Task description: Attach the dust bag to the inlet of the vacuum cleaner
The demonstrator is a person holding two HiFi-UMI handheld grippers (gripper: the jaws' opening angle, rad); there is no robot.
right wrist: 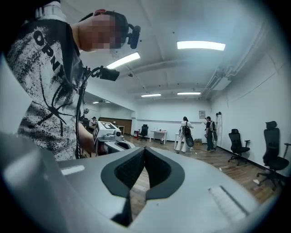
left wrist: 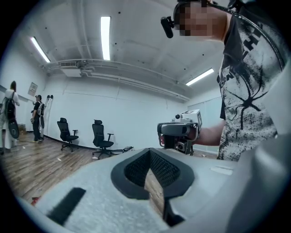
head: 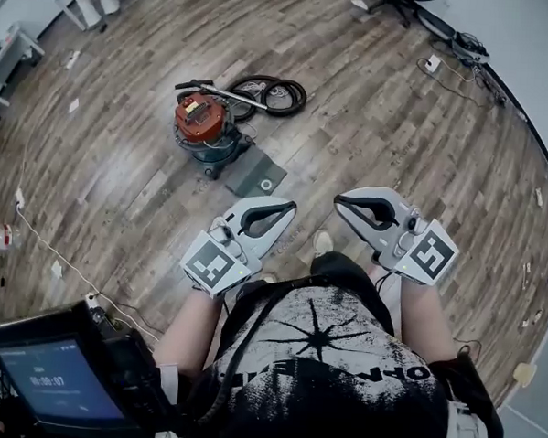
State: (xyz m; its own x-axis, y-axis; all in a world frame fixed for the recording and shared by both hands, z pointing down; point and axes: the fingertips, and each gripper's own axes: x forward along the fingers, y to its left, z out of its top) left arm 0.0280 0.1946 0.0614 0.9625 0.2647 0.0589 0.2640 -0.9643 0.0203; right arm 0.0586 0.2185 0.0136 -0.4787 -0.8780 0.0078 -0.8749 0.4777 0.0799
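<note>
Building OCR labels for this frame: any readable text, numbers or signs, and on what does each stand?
"OPNI": large print on the person's T-shirt, partial, the rest is cut off.
Screen at the lower left of the head view: a row of digits, too blurred to read.
Wall plaque: too small to read.
Marker cubes: square patterns only, no words.
Vacuum cleaner: no legible label.

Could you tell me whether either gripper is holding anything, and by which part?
Nothing is held. The left gripper and right gripper are both shut on nothing; the dust bag lies on the floor beside the vacuum cleaner.
</note>
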